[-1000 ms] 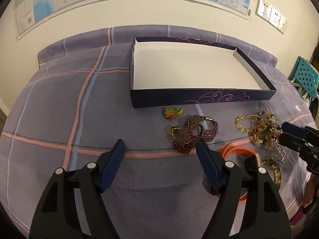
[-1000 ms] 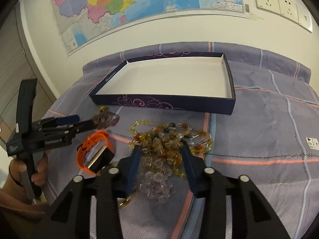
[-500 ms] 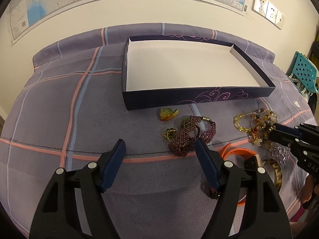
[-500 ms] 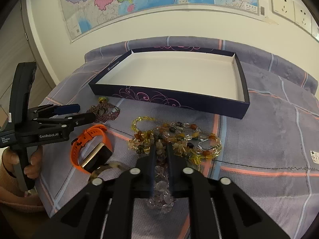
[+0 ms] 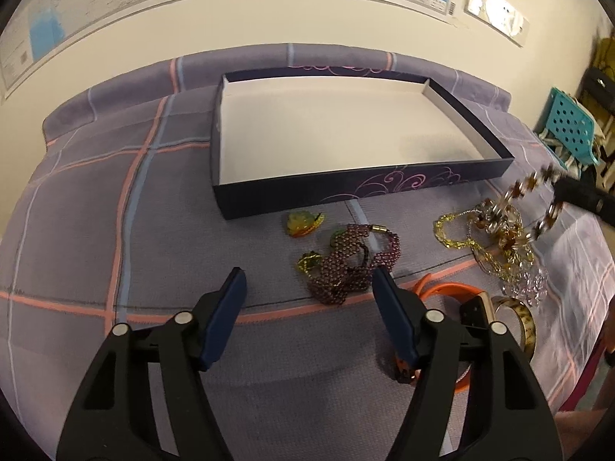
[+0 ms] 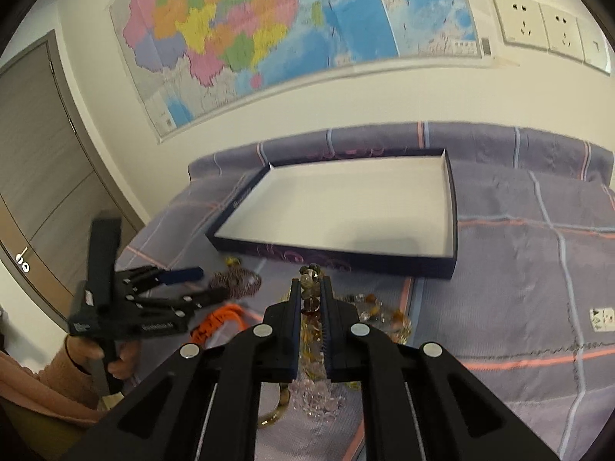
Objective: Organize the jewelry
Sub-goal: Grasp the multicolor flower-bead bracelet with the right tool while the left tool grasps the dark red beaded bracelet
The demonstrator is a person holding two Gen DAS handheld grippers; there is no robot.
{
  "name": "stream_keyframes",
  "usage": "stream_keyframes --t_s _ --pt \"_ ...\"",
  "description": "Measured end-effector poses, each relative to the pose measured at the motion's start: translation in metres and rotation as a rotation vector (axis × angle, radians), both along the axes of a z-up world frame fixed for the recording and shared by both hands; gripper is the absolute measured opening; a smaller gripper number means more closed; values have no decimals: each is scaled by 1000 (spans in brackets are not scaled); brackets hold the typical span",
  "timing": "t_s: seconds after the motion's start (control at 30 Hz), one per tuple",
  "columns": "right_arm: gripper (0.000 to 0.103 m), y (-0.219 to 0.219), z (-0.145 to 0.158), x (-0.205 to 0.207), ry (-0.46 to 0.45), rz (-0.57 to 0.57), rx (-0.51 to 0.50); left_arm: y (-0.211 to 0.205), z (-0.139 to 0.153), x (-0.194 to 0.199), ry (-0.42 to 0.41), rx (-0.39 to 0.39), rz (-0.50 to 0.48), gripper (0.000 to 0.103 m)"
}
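Jewelry lies heaped on a purple plaid bedspread (image 5: 115,199) below a wall map (image 6: 269,27), just in front of a shallow dark box (image 5: 384,186) whose white floor is bare — judged the place where the pieces are meant to go, none having arrived yet.

Largest of the tools in frame, the left gripper (image 5: 307,288) hangs over the cloth with its blue-padded jaws closing and nothing between them; they point toward a maroon beaded bracelet (image 5: 346,261) just beyond the tips, probably its next pick.

Beside that, an orange watch (image 5: 449,288) and a tortoiseshell bangle (image 5: 526,319) rest near the cloth's right side, with a clear crystal bracelet (image 5: 526,288) touching the tangle of yellow beaded strands (image 5: 453,230).

The right gripper (image 6: 310,288) has clamped nearly flat on an amber-and-smoky bead strand (image 6: 309,299), which trails down to the pile — a pinch on a few beads, evidently so the loop can be drawn free of its neighbours.

Smallest, a yellow-green brooch (image 5: 303,223) sits apart, close to the box wall.
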State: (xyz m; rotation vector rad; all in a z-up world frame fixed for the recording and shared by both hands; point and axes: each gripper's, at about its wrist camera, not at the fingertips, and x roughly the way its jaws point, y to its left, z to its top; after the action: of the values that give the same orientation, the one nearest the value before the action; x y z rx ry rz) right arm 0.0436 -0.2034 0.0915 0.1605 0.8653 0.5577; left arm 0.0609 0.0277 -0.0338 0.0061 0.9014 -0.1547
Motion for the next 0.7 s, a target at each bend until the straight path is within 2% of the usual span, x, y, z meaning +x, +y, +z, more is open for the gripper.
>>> stream_keyframes --t_s 0.07,0.17,0.23,0.37,0.43,0.53,0.7 --pt "8 -1 5 1 -10 -1 7 -3 -1 2 4 6 -12 63" --pt "8 0 8 3 -18 -3 6 -4 1 5 7 0 -22 53" --pt "8 -1 8 3 -17 -4 9 -2 2 5 11 -14 -26 37" --pt "8 -1 3 4 -3 -5 15 0 3 3 18 -24 -19 28" --pt "8 -1 1 4 2 -3 18 0 4 0 20 -28 -20 19" --pt "8 -2 1 4 3 -3 22 -1 6 -5 21 -36 -31 14" --pt "8 -3 3 5 -5 -8 23 -7 11 -14 4 -40 -59 12"
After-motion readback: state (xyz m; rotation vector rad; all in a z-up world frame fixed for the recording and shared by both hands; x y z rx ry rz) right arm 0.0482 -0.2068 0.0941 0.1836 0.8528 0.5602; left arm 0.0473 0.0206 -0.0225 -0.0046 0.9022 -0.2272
